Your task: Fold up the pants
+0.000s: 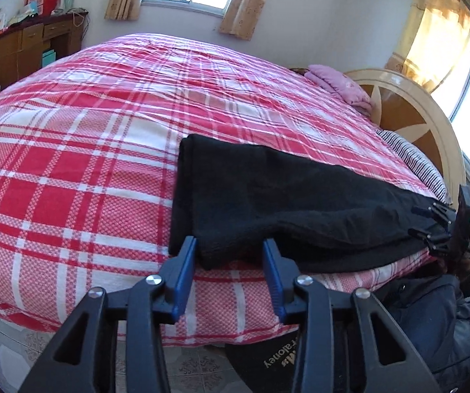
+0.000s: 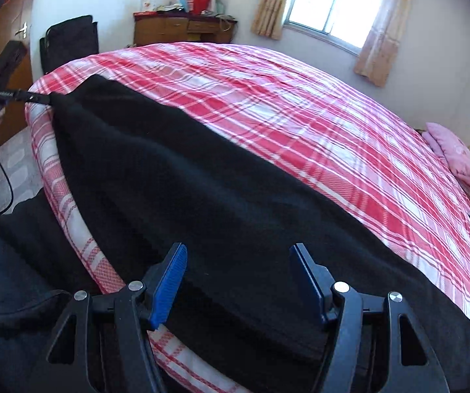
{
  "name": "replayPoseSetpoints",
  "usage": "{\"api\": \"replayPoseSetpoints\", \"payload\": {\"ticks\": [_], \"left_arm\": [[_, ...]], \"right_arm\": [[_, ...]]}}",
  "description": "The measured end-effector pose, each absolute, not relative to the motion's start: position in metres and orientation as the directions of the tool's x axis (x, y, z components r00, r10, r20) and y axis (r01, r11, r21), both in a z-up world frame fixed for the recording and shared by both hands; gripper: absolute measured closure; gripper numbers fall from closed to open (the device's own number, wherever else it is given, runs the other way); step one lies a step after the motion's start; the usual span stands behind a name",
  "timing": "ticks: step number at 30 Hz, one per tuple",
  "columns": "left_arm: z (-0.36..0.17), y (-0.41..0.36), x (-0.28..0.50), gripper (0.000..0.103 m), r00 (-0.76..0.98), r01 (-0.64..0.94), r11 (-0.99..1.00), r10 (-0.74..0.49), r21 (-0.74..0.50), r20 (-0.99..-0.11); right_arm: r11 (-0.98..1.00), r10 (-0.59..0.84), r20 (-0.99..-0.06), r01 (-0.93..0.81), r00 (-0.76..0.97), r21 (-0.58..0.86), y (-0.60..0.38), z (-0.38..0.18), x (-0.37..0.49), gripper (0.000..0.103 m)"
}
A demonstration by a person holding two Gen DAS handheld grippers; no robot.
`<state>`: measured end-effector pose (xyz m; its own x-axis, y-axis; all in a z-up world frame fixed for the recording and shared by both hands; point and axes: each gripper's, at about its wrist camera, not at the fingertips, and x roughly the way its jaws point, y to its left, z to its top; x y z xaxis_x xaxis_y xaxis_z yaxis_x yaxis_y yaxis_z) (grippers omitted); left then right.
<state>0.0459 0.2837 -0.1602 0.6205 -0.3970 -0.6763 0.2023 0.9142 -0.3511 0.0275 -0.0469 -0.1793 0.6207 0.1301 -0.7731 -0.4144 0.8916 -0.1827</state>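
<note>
Black pants [image 1: 267, 196] lie flat along the near edge of a bed with a red and white plaid cover [image 1: 87, 163]. My left gripper [image 1: 230, 252] is open, its blue pads either side of one end of the pants. My right gripper [image 2: 238, 262] is open over the other end of the pants [image 2: 202, 196], with the cloth between its pads. The right gripper also shows at the far right of the left wrist view [image 1: 438, 226]. The left gripper shows at the far left of the right wrist view [image 2: 38, 99], touching the pants' end.
A pink pillow [image 1: 339, 85] and a striped one [image 1: 411, 160] lie by the round headboard [image 1: 431, 121]. A wooden desk [image 2: 182, 31] stands by the far wall. The person's dark clothing [image 1: 447, 321] is close to the bed edge. Tiled floor [image 1: 5, 344] lies below.
</note>
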Motion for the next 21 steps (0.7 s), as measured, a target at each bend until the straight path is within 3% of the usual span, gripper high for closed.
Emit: {"api": "replayPoseSetpoints", "payload": {"ticks": [3,4,6,15,17,19,21], "left_arm": [[-0.161,0.281,0.049,0.060,0.624,0.209,0.916,-0.395,-0.343,-0.674],[-0.161,0.280,0.050,0.065,0.629,0.207,0.923,-0.379,-0.324,-0.679],[-0.160,0.279,0.051,0.084,0.633,0.201,0.932,-0.358,-0.301,-0.687],[-0.122,0.272,0.065,0.085,0.702,0.274,0.940,-0.339,-0.202,-0.626],[-0.122,0.271,0.074,0.085,0.703,0.280,0.941,-0.334,-0.188,-0.628],[-0.129,0.274,0.082,0.085,0.695,0.275,0.942,-0.334,-0.194,-0.636],[-0.135,0.277,0.085,0.085,0.689,0.269,0.941,-0.338,-0.208,-0.641]], "right_arm": [[0.877,0.126,-0.777,-0.435,0.617,-0.204,-0.038,-0.182,0.027,0.036],[0.872,0.126,-0.779,-0.442,0.615,-0.208,-0.036,-0.183,0.027,0.036],[0.866,0.130,-0.784,-0.455,0.606,-0.208,-0.033,-0.186,0.027,0.036],[0.829,0.130,-0.808,-0.510,0.574,-0.229,-0.017,-0.195,0.035,0.037],[0.823,0.135,-0.814,-0.522,0.565,-0.226,-0.013,-0.196,0.036,0.056],[0.821,0.158,-0.829,-0.538,0.536,-0.191,-0.011,-0.197,0.038,0.068],[0.811,0.157,-0.835,-0.551,0.528,-0.196,-0.008,-0.197,0.037,0.069]]}}
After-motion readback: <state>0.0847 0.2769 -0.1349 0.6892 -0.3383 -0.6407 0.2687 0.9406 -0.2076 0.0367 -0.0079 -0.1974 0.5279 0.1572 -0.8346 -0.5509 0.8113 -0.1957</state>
